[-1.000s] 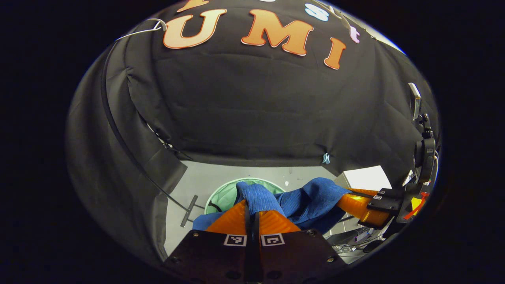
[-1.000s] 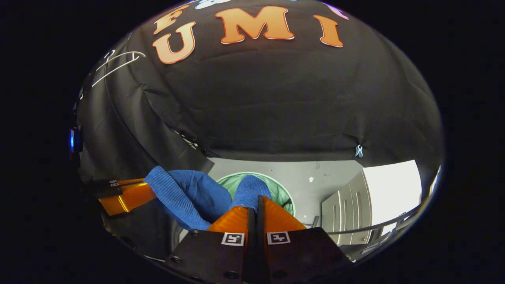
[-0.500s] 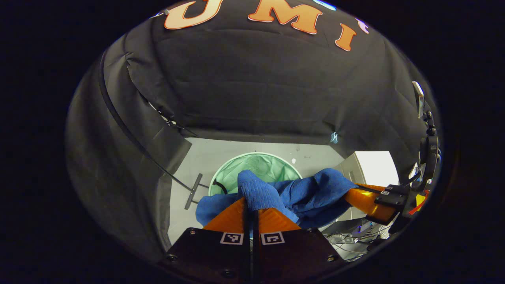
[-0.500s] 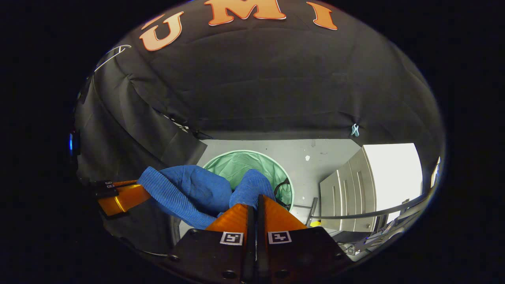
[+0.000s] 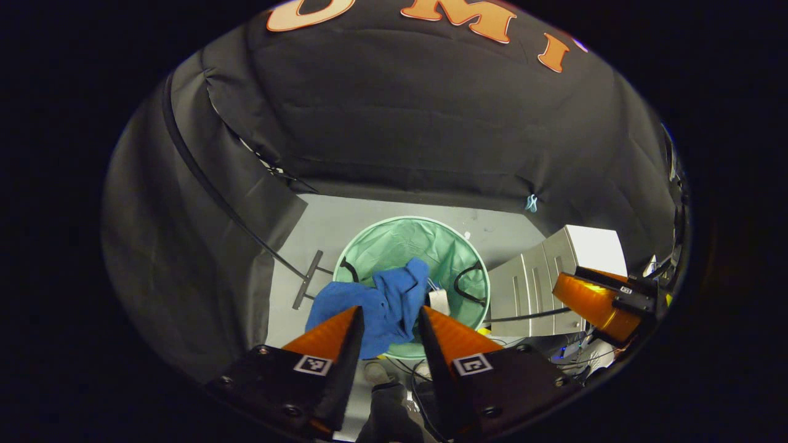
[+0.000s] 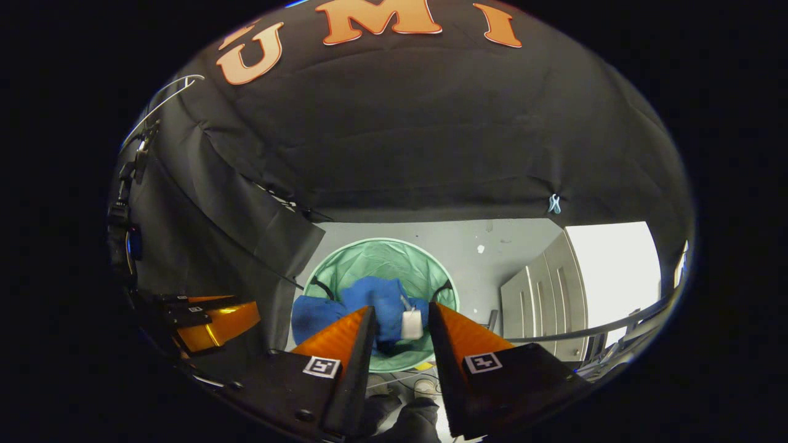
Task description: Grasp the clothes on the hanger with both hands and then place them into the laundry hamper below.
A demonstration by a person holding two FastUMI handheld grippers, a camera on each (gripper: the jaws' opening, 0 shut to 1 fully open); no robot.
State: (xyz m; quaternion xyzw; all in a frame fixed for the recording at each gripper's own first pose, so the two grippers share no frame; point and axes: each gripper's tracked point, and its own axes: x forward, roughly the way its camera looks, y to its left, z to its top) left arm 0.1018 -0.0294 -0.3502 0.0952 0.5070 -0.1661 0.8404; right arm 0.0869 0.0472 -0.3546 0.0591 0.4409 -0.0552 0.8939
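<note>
The blue garment (image 5: 385,304) lies in the round green mesh hamper (image 5: 411,241) on the floor, one part draped over the near-left rim, with a white tag (image 5: 438,300) showing. My left gripper (image 5: 389,323) hangs above it, open, nothing between its orange fingers. In the right gripper view the same garment (image 6: 363,304) and its white tag (image 6: 411,322) rest in the hamper (image 6: 383,258), below my right gripper (image 6: 401,323), which is open and empty. The right gripper (image 5: 594,299) also appears at the far right of the left gripper view, and the left gripper (image 6: 212,320) at the left of the right gripper view.
A grey cabinet (image 5: 535,280) stands right of the hamper, seen too as the cabinet (image 6: 532,301). A white wire hanger (image 6: 161,104) hangs high at upper left. A stand foot (image 5: 306,288) lies left of the hamper. A person's shoes (image 6: 394,387) stand on the floor below the grippers.
Both grippers opened and let go of the blue garment, which dropped into the hamper. The two grippers have moved apart.
</note>
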